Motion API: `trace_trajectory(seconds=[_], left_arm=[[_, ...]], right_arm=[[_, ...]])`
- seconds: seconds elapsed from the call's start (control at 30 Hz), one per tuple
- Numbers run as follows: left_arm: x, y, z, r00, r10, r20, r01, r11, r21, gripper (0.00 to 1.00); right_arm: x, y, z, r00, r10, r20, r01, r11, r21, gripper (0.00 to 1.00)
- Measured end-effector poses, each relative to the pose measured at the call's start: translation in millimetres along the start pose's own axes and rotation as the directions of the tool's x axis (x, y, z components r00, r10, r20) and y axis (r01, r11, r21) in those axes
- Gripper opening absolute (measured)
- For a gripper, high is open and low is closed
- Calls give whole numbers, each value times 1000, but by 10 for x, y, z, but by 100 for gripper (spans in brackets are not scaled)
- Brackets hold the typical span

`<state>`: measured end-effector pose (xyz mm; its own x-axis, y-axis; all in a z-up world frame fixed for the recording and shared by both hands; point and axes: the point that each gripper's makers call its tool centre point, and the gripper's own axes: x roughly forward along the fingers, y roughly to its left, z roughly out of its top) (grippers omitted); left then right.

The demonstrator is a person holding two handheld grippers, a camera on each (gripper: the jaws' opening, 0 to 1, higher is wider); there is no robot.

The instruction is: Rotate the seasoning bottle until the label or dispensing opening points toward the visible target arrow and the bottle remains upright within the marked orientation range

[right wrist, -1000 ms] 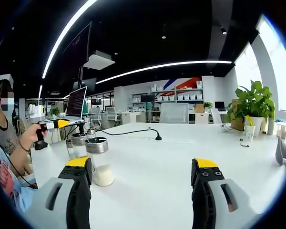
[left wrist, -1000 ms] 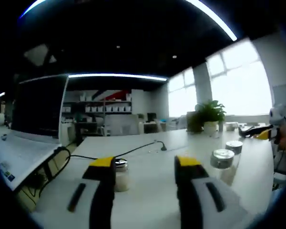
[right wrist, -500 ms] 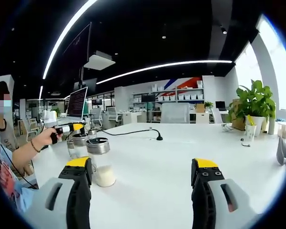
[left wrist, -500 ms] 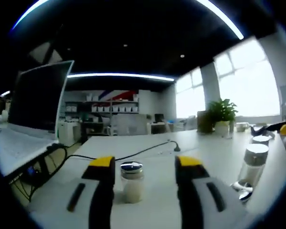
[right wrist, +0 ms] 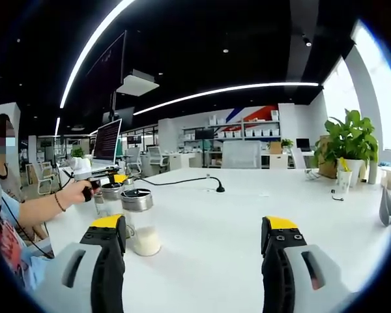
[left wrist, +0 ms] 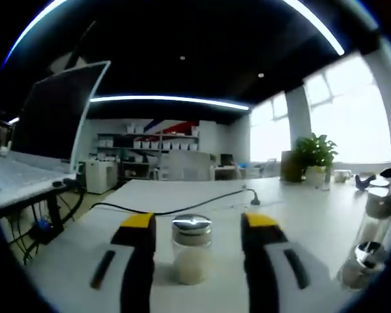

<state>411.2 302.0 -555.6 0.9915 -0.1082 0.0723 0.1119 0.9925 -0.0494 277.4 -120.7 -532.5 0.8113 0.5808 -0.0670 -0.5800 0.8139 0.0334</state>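
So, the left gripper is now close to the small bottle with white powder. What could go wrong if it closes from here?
The seasoning bottle stands upright between the open jaws of the left gripper, apparently nearer the left jaw, so closing may push or tip it rather than grip it squarely. A taller bottle and a lying metal cap sit close on the right; a wide turn may knock them. A black cable lies just behind.

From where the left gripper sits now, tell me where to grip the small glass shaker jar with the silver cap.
Grip the small glass shaker jar with the silver cap on its straight clear sides, just under the cap, coming level from the front. It stands upright between the left gripper's open jaws, so closing squarely on the round wall should hold it steady for turning.
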Motion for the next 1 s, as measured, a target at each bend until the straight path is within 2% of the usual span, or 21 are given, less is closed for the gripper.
trace_trajectory(seconds=[0.1,0.27,0.33,0.43,0.53,0.7,0.87,1.0], left_arm=[[33,100,-94,998,51,-31,-51,999,17,52],[107,91,-180,999,39,-37,-39,999,-4,50],[198,163,-185,999,44,-30,-44,999,-2,49],[174,107,-173,1000,30,-6,-30,999,-25,49],[212,108,-166,1000,26,6,-26,1000,5,49],[288,158,-240,1000,25,-10,-26,998,-53,49],[308,154,-239,1000,21,7,-21,999,-36,47],[328,113,-267,1000,12,-6,-12,1000,-18,44]], right_arm=[[4,43,5,1000,11,-4,-11,1000,-8,88],[7,66,11,1000,22,-3,-22,1000,-19,88],[9,61,-2,1000,23,-9,-23,1000,-17,88],[3,53,6,1000,21,-7,-21,1000,-16,87],[-5,46,18,1000,22,-3,-22,1000,-16,87],[-12,36,17,1000,20,-2,-20,1000,-13,87],[-30,22,31,1000,16,3,-16,1000,-12,86],[-33,8,27,1000,13,3,-13,1000,-9,86]])
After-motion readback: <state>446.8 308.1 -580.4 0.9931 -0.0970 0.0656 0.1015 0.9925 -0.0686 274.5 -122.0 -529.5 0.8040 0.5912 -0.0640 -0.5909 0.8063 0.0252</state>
